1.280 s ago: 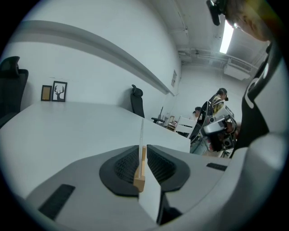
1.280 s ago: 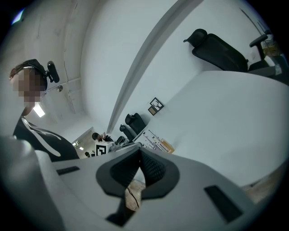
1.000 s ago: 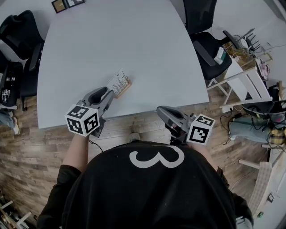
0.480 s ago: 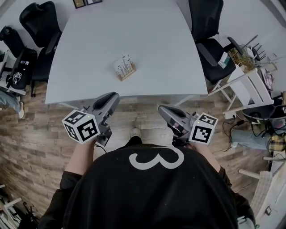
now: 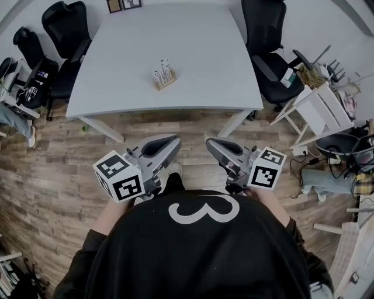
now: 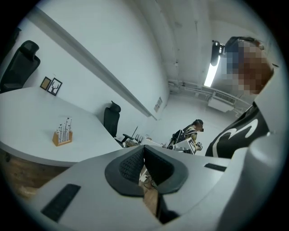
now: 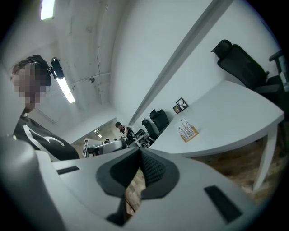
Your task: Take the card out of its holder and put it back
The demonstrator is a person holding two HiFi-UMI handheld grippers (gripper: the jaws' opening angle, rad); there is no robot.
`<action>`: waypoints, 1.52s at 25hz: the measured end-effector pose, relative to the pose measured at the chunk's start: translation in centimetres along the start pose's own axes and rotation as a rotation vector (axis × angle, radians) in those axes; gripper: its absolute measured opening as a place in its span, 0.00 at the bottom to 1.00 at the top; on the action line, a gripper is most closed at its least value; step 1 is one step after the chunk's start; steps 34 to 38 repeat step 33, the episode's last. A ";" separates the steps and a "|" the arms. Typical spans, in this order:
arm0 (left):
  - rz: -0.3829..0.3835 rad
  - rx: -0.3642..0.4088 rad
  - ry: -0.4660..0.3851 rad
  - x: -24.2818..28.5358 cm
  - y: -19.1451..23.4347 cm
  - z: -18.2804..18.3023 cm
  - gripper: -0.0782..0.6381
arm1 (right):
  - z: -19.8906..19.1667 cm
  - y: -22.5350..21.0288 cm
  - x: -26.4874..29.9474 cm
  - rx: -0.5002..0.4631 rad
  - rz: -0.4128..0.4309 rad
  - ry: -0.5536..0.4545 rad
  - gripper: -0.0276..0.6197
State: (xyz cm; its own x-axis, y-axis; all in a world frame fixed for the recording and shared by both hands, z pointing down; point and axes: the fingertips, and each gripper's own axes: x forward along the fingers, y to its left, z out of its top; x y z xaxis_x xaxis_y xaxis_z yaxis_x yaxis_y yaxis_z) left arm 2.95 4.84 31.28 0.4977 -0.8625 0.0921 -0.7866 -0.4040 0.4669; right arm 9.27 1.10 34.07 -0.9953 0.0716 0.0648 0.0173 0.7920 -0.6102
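A white card [image 5: 162,71] with dark print stands upright in a small wooden holder [image 5: 166,80] near the middle of the white table [image 5: 198,52]. The holder [image 6: 62,138] shows small and far off in the left gripper view, and the holder [image 7: 190,133] is also distant in the right gripper view. My left gripper [image 5: 170,144] and right gripper [image 5: 211,143] hang close to my body over the wooden floor, well short of the table's near edge. Both are shut with nothing between the pads.
Black office chairs [image 5: 266,44] stand at the table's right and left [image 5: 61,26]. Small picture frames [image 5: 124,4] sit at the table's far edge. A white rack [image 5: 321,108] with clutter and cables is at the right. Wooden floor [image 5: 52,169] lies between me and the table.
I have backed away from the table: the holder and card now sit much farther off. My left gripper came away from beside the holder and back toward my body. The right gripper barely moved.
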 end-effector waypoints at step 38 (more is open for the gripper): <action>0.027 0.009 -0.019 -1.8 -10.1 -5.2 0.13 | -4.5 7.6 -8.1 -0.140 0.042 0.025 0.05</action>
